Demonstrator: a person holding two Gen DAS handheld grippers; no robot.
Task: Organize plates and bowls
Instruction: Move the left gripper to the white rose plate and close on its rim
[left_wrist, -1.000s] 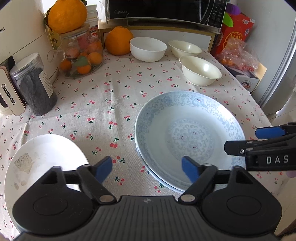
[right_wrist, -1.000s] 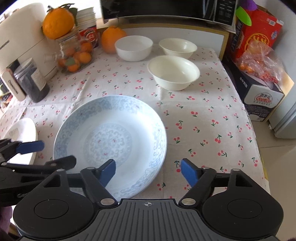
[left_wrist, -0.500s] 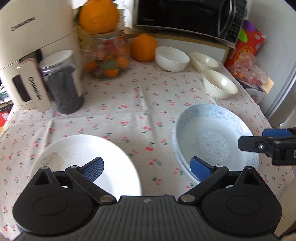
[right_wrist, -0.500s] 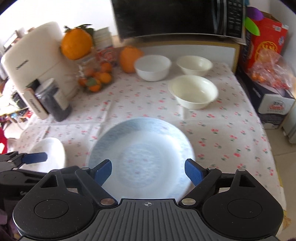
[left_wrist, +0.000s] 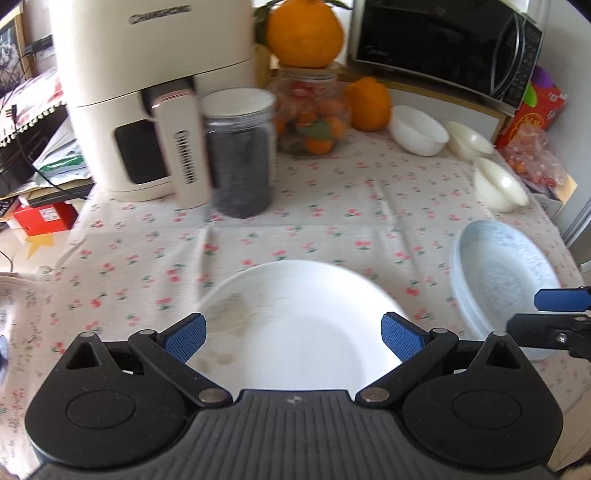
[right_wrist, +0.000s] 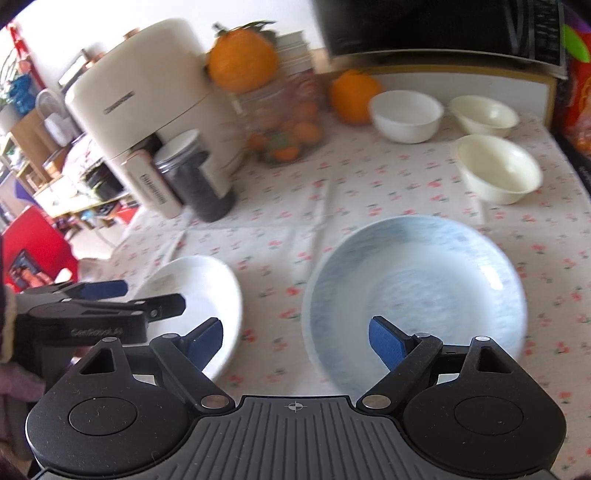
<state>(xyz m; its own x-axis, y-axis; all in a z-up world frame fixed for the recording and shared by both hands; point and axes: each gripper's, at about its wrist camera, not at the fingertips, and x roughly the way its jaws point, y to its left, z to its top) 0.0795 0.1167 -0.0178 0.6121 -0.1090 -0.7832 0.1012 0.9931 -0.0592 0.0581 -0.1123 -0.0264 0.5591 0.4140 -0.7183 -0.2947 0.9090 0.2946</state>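
We see the left gripper poised over the near rim of the round white ceramic plate, its blue-padded jaws spread wide to either side and holding nothing. The right gripper hangs with jaws equally wide and empty above the near edge of the round pale-blue patterned plate, which lies on the cherry-print tablecloth just right of the white plate. Behind them we find three small bowls well apart from the plates: a white bowl beside two cream bowls, near the black microwave.
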